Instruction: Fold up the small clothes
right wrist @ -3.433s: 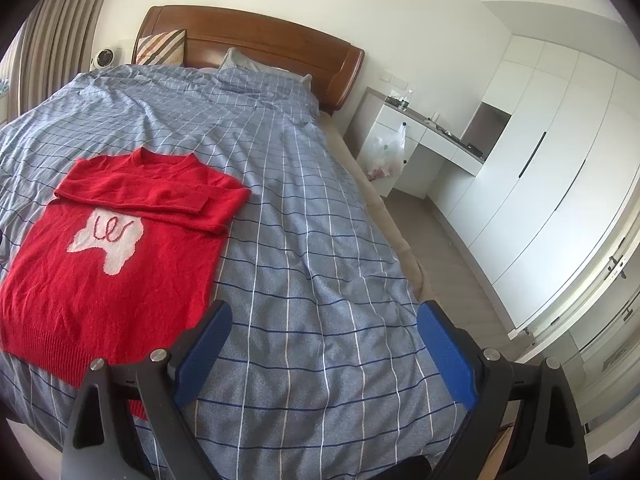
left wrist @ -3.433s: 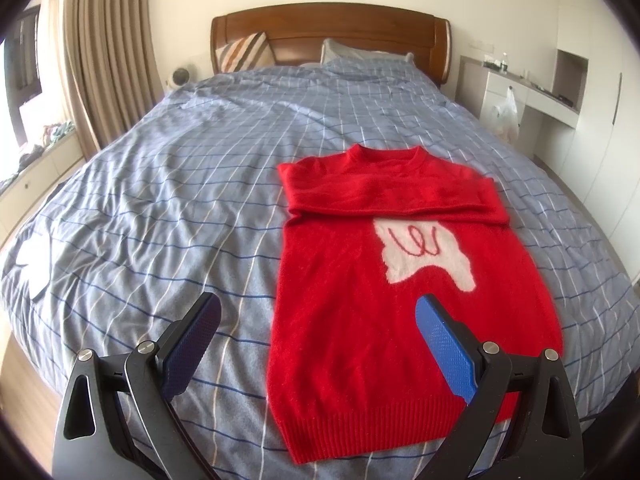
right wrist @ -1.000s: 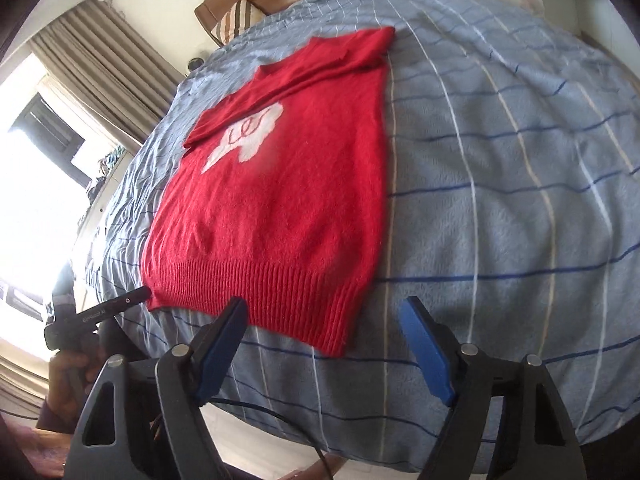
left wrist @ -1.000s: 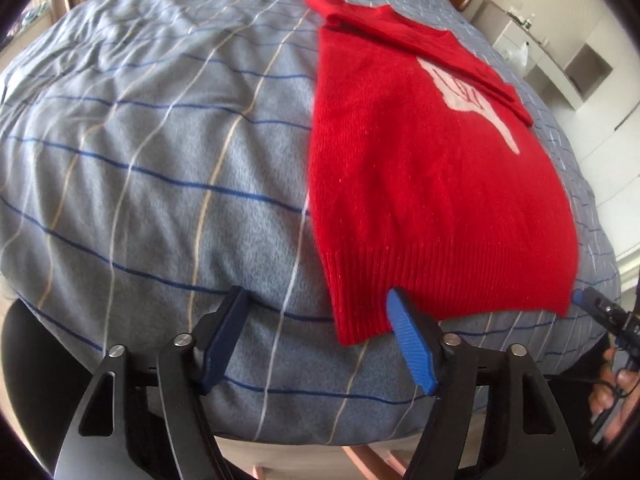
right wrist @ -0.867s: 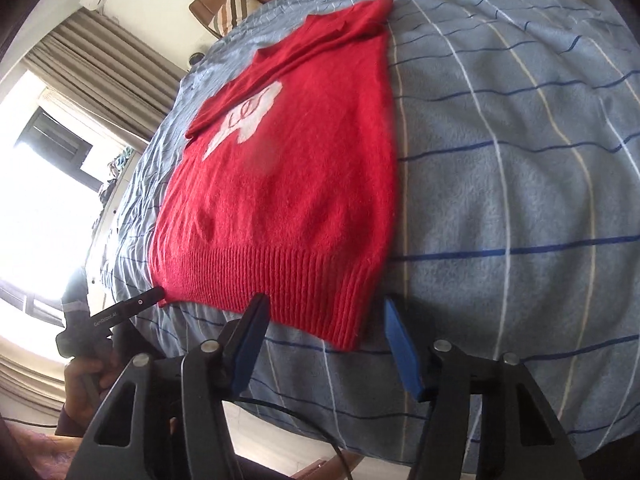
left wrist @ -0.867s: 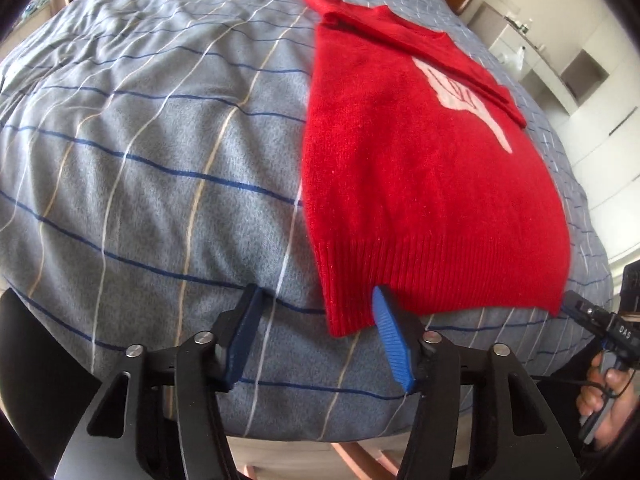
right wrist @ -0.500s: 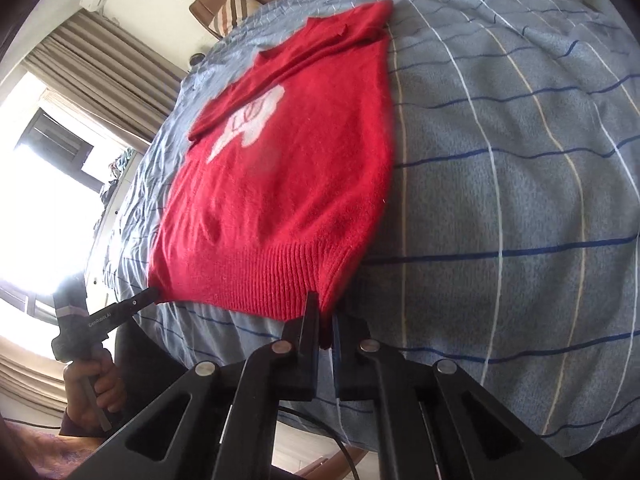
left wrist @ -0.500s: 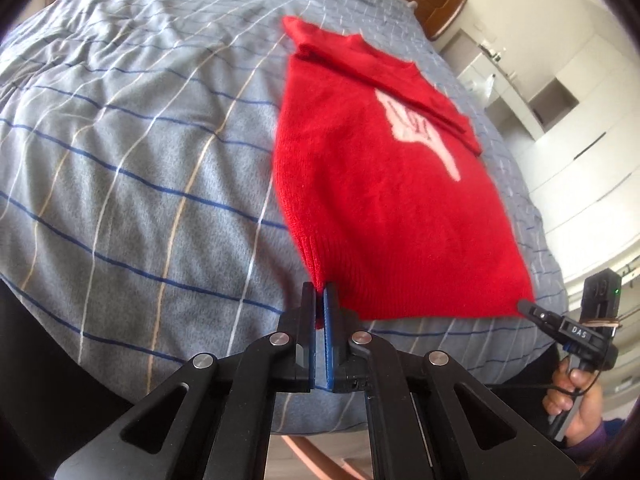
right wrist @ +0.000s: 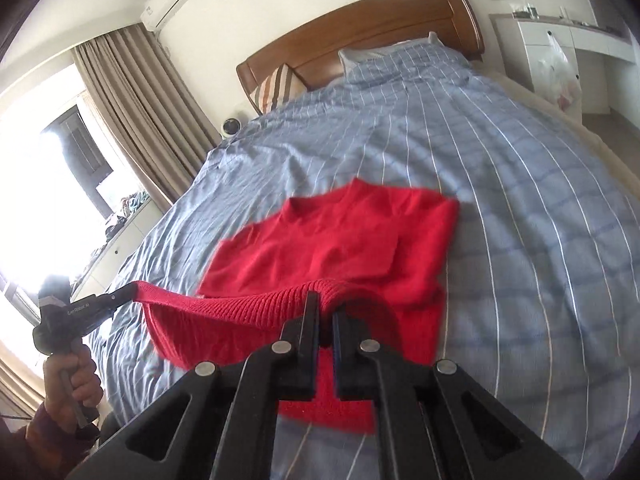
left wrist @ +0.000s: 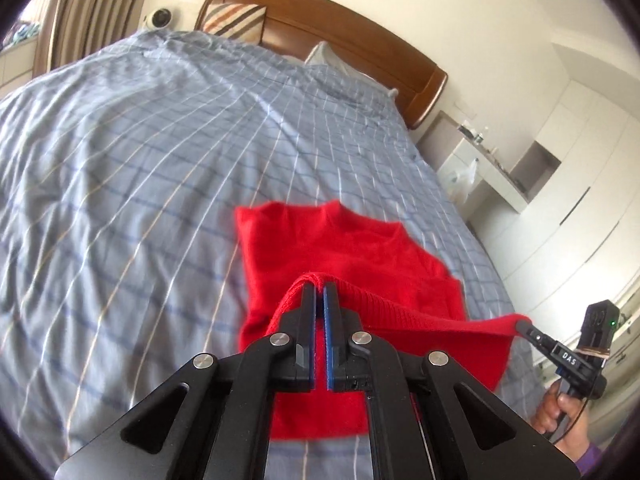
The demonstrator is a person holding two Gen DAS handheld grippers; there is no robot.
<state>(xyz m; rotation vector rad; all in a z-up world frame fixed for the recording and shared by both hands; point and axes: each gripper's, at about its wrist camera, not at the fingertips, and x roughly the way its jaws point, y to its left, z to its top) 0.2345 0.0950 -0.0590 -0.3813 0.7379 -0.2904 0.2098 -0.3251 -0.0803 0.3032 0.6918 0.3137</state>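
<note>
My left gripper (left wrist: pixel 319 286) is clamped tight on one corner of the ribbed hem of the small red knitted sweater (left wrist: pixel 340 248), and my right gripper (right wrist: pixel 325 300) is pinched just as tightly on the other corner, so the hem hangs stretched in a sagging band between my two sets of jaws, raised off the blue checked duvet (left wrist: pixel 132 152). In the left wrist view the right gripper's tip shows at the far right end of that band, with the person's hand (left wrist: pixel 560 416) wrapped round its handle; in the right wrist view the left gripper shows at the left end of the band in the same way. The far part of the sweater, neckline and folded sleeves, lies flat on the duvet beyond my jaws, toward the brown wooden headboard (left wrist: pixel 340 36), while the near part curves up from the bed to the hem I hold. A second ago both pairs of jaws stood wide, straddling the hem corners as the sweater lay wholly flat; since then they have closed on the fabric and lifted the hem up and forward over the body
</note>
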